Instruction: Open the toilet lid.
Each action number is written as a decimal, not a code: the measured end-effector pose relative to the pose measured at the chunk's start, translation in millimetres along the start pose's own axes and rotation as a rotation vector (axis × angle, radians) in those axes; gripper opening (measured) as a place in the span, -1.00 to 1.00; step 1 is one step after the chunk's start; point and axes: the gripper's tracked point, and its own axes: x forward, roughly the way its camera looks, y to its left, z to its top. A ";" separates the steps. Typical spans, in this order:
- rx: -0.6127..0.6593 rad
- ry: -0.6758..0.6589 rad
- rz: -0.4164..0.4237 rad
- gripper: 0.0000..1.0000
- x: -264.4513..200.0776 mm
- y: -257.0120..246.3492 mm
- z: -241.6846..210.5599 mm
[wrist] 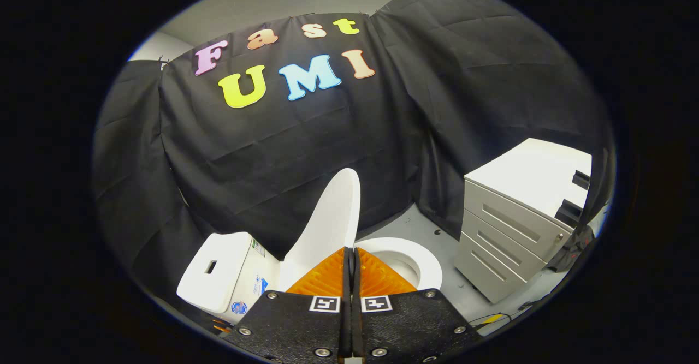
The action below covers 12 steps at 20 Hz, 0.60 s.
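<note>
Looking along the fingers in the gripper view, I see the gripper (350, 257) closed tight, fingers pressed together with nothing between them. Just beyond the tips stands the toilet lid (333, 216), raised near upright and leaning toward the tank (218, 271), with the open seat (420, 257) to its right. A drawer cabinet (519, 227) sits well apart on the right. I judge the lid a light, stiff, smooth plastic shell, likely slippery; its free top edge is where I would hook or pinch it.

toilet lid (333, 216) raised, right of tank (218, 268); bowl (407, 255) right | cabinet (519, 216) further right
</note>
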 end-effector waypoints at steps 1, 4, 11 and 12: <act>-0.010 -0.002 -0.002 -1.00 -0.4 3.1 1.0; -0.019 -0.005 -0.005 -1.00 -2.1 9.7 4.3; -0.051 -0.006 -0.016 -1.00 -5.6 23.6 9.8; -0.052 -0.007 -0.015 -1.00 -5.9 26.0 11.0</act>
